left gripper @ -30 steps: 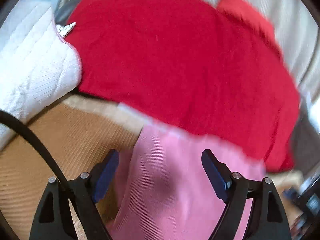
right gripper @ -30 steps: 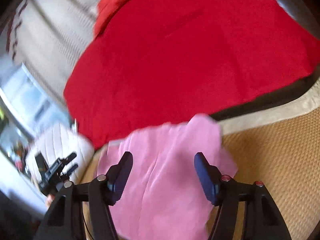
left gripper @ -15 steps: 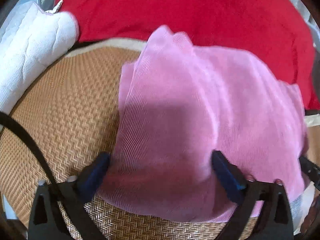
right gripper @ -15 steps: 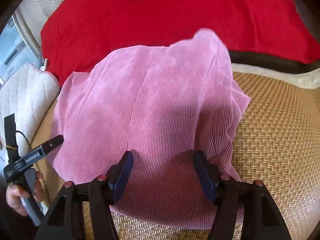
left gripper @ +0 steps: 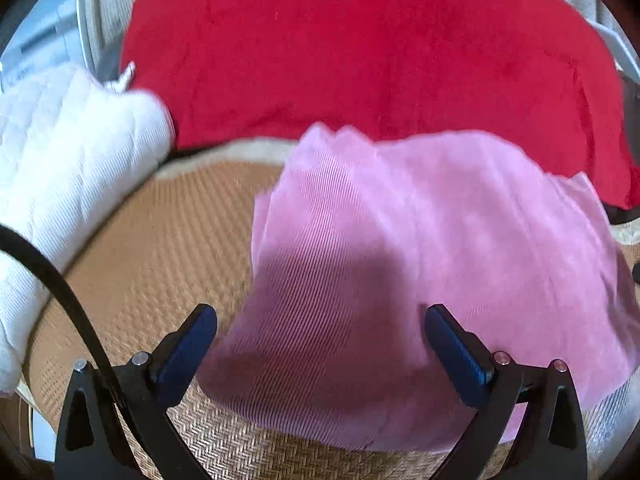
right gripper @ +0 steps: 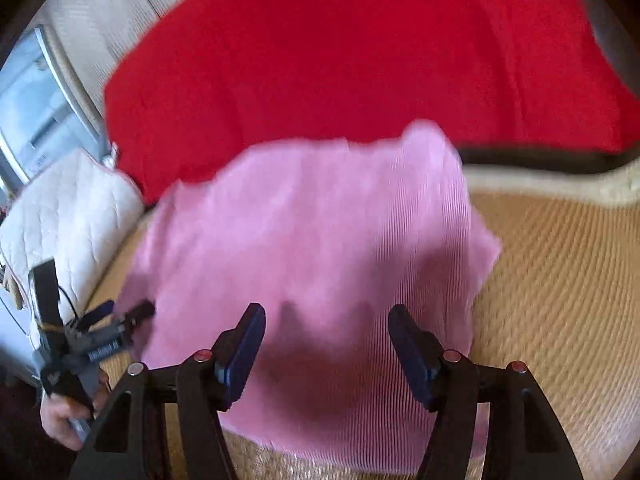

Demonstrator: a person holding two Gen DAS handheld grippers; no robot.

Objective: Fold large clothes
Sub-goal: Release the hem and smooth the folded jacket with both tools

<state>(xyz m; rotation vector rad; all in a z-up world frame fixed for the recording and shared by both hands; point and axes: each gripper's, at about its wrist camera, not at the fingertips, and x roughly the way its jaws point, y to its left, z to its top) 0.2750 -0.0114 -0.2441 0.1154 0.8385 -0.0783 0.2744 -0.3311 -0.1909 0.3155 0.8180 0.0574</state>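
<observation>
Two grippers hang over a pink ribbed garment [left gripper: 420,248] heaped on a woven mat [left gripper: 160,248]. Left gripper [left gripper: 320,344], jaws just spread wide, and right gripper [right gripper: 326,340] both stand released, cloth beyond their tips, ungripped.

A white quilted cushion [left gripper: 68,168] lies at the left edge of a woven straw mat [left gripper: 160,248].

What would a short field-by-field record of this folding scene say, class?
Surface: woven mat
Garment: pink ribbed cloth, heaped on the mat
Behind it: red blanket
Beside it: white quilted cushion
Left gripper: jaws just opened wide, pads clear of the cloth
Right gripper: open, over the cloth's near edge
</observation>
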